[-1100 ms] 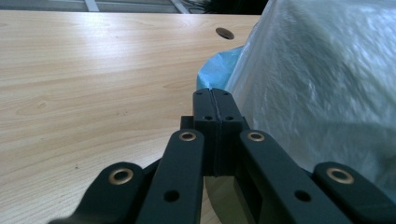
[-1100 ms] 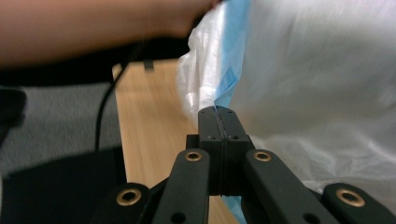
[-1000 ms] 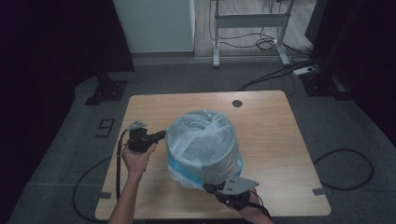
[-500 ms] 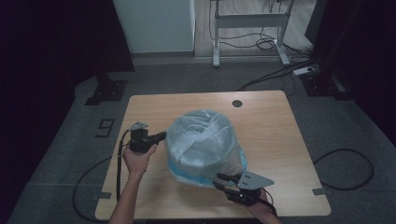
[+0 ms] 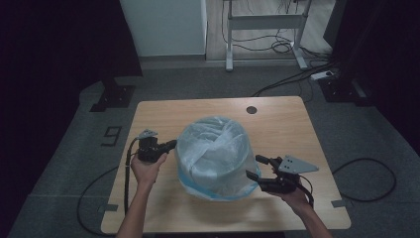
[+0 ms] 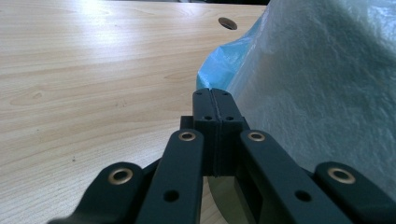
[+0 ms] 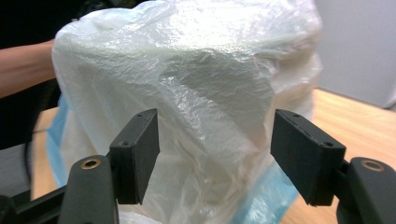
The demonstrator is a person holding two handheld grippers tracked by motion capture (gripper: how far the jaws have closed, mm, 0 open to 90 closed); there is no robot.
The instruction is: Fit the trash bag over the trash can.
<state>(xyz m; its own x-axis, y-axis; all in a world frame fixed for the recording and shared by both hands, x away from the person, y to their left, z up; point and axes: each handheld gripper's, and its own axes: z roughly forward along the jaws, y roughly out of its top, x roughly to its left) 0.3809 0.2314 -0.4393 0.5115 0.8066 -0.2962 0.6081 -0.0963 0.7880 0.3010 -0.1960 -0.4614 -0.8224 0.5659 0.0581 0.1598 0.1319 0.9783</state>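
A round bin shrouded in a translucent white plastic bag [image 5: 213, 153] with a blue hem stands in the middle of the wooden table [image 5: 287, 129]. My left gripper [image 5: 172, 144] is shut, its tips against the bag's left side. In the left gripper view the closed jaws [image 6: 215, 93] meet the blue hem of the bag [image 6: 327, 84]; I cannot tell whether film is pinched. My right gripper [image 5: 253, 166] stands open at the bag's lower right; its jaws have just been opening. Its pads frame the bag [image 7: 196, 70] with nothing pressed between them [image 7: 215, 154].
A round cable hole [image 5: 251, 109] sits near the table's far edge, also visible as the hole [image 6: 227, 23] beyond the bare wood [image 6: 93, 70]. Behind the table stand a white cabinet [image 5: 163, 25] and a desk frame [image 5: 265, 29], with cables on the floor.
My right gripper let go of the bag's lower front edge, opened and moved right and slightly away from the bag. The left gripper stayed put.
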